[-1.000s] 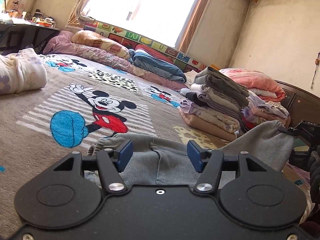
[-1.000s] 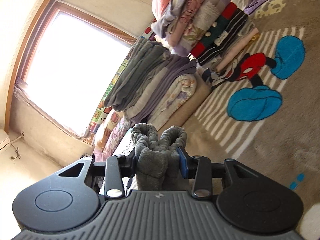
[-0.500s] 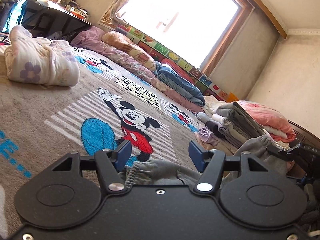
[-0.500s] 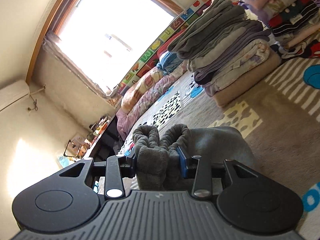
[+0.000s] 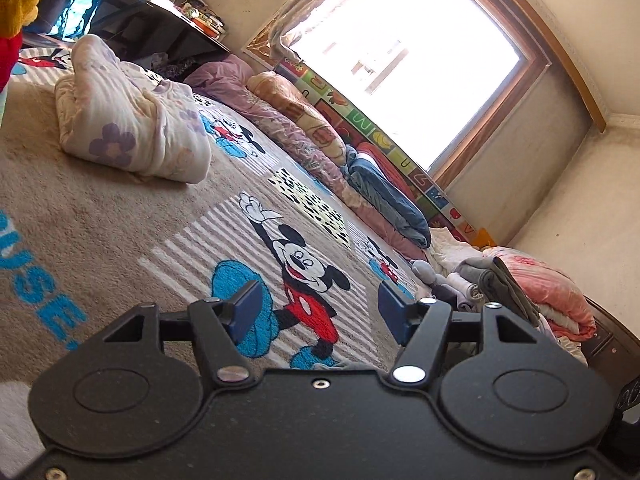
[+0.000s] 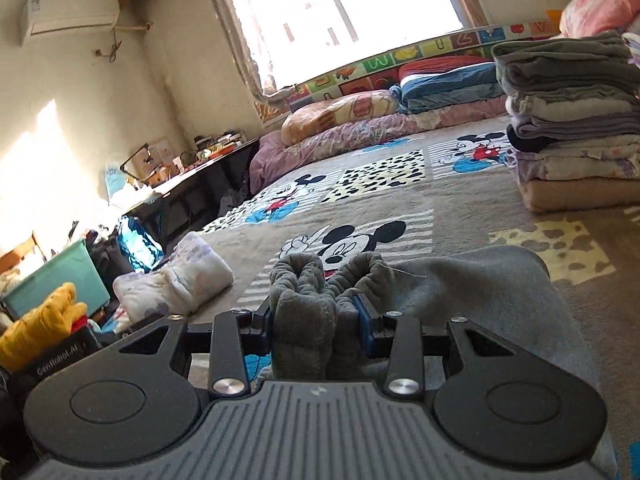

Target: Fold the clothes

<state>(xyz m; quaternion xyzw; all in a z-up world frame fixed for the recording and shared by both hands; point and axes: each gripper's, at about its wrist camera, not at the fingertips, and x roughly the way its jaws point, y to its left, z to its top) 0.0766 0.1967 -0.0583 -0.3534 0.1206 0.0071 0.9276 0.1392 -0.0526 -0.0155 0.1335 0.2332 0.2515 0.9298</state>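
Mid-fold: right gripper (image 6: pixel 316 320) clamps the bunched hem of the grey garment (image 6: pixel 480 292), which trails over the Mickey blanket (image 6: pixel 440 200) short of the folded stack (image 6: pixel 572 120). Left gripper (image 5: pixel 316 312) gapes empty; next, it likely needs a free edge.

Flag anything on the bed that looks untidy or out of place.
The white floral garment lies loosely bunched on the blanket, unlike the neat folded stack. The right gripper clamps bunched grey pants.

one grey garment (image 6: pixel 460 292), one folded stack (image 6: pixel 572 120), one floral bundle (image 5: pixel 132 136), two grippers (image 5: pixel 318 312) (image 6: pixel 316 320)
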